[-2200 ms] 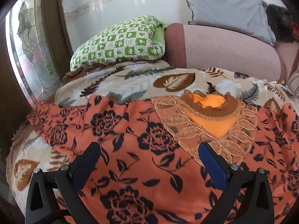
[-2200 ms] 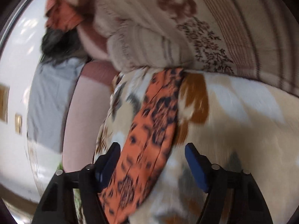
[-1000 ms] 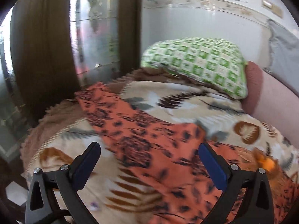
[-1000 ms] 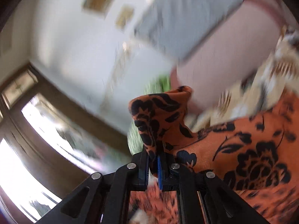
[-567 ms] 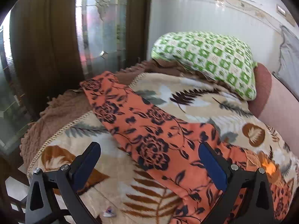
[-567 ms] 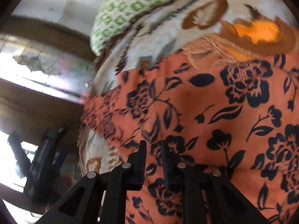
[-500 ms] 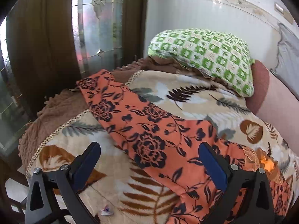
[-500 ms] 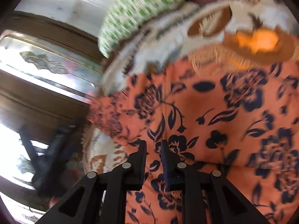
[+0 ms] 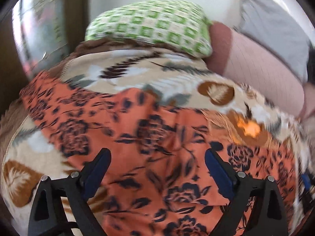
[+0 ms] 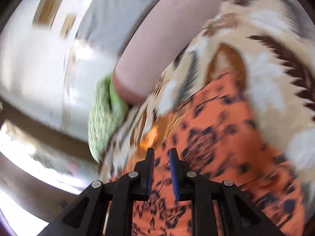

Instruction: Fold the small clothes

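Across the bed's plush cream blanket with brown and grey leaf prints (image 9: 137,72), the thin orange garment printed with black roses (image 9: 157,137) lies spread, one long strip trailing toward the left edge and the main body under both tools. By the look of it the folding has barely begun: the cloth lies mostly in one loose layer, rumpled, with no neat folded edge to be seen, so squaring, folding and stacking all appear to be left. A fringed tan trim with a bright orange patch (image 9: 248,127) sits at the garment's far side; blur makes its detail hard to read.

The left hand-held gripper (image 9: 157,169) hovers above the middle of the garment, its jaws wide but closing, with cloth below them and nothing pinched. The right hand-held gripper (image 10: 161,167) has its ridged blue pads nearly together, leaving a slim gap; no fabric shows between them.

The garment looks light and limp, likely to slide and crease easily, while the blanket looks thick and fuzzy. Behind sit a puffy green-and-white checked pillow (image 9: 149,23), a smooth dusty-pink bolster (image 9: 256,63) and a soft grey pillow (image 9: 275,29).
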{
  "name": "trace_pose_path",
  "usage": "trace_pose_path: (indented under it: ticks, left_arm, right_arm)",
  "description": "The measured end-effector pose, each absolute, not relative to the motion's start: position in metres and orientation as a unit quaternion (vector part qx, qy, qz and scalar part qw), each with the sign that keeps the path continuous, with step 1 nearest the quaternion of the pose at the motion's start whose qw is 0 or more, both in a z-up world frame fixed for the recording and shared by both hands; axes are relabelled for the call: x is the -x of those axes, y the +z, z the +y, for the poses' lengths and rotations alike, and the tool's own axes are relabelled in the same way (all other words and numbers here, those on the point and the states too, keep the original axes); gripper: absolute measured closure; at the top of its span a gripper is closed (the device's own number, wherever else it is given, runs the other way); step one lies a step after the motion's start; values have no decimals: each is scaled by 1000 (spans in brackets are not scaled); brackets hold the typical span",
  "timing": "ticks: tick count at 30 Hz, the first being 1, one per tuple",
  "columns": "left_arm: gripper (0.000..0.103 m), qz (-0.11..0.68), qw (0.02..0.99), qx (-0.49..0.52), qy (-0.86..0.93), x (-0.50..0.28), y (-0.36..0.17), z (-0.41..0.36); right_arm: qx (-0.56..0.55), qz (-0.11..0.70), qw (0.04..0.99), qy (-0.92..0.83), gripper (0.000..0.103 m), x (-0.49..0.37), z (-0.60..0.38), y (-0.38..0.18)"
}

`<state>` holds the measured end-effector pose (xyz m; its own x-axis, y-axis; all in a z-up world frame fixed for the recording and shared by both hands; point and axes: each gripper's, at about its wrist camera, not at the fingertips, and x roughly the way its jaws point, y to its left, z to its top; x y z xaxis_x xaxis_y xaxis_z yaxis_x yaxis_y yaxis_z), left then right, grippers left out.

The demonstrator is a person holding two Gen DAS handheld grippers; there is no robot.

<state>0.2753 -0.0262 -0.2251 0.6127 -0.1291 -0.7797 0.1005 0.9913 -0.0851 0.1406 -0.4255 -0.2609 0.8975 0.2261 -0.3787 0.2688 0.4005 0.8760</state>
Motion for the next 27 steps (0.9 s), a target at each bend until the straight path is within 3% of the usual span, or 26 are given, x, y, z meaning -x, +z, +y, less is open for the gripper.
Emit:
trace_pose_path:
  ticks: [3, 5, 7, 13, 15, 16, 21, 27]
  left_arm:
    - [7, 447, 891, -56, -48, -284, -246, -54]
    - [7, 480, 871, -105, -4, -295, -270, -61]
    - [6, 491, 867, -86, -1, -299, -276, -54]
    - [6, 446, 889, -97, 33, -294, -243, -41]
    - [6, 446, 892, -68, 39, -295, -234, -24]
    - [6, 447, 891, -57, 49, -298, -232, -14]
    - [6, 451, 883, 40, 126, -304, -215, 76]
    - [6, 442, 860, 140, 213, -291, -215, 182]
  right_arm:
    - [-578, 221, 784, -35, 84, -137, -451, -285]
    - [-588, 269, 758, -83, 82, -145, -464, -308]
    - [-614, 275, 736, -72, 82, -149, -475, -326]
    - [-598, 239, 762, -61, 75, -169, -497, -294]
    - [-603, 240, 760, -43, 31, -189, -492, -297]
    - [-607, 252, 753, -30, 17, -204, -491, -306]
    - [-518, 291, 803, -52, 17, -216, -459, -280]
    - [-493, 288, 817, 85, 17, -206, -378, -238]
